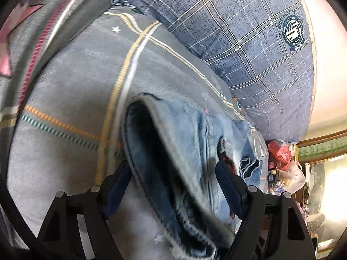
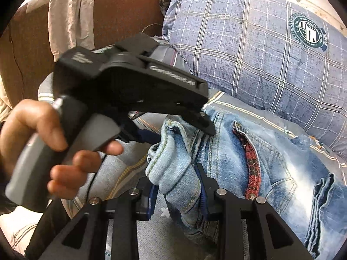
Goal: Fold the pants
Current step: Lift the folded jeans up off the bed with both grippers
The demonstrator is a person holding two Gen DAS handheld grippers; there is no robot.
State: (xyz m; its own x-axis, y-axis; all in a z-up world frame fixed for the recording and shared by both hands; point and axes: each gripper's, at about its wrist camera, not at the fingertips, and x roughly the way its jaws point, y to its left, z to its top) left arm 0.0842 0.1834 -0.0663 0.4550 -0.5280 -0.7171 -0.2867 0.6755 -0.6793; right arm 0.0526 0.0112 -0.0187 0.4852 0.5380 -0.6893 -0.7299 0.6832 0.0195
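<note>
Pants (image 2: pixel 249 151) lie mid-frame on the bed (image 1: pixel 65 99), hem pinched in the right claw (image 2: pixel 177 186), left claw (image 1: pixel 173 186) gaping around denim unclamped, so lifting may spill that side.

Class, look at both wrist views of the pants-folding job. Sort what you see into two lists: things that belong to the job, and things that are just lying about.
Part of the job:
- jeans
- right gripper, clamped on a bunched denim edge
- left gripper, jaws wide around the jeans

Just lying about:
- blue plaid pillow
- grey striped blanket
- red bag
- pale cloth on the brown headboard
</note>
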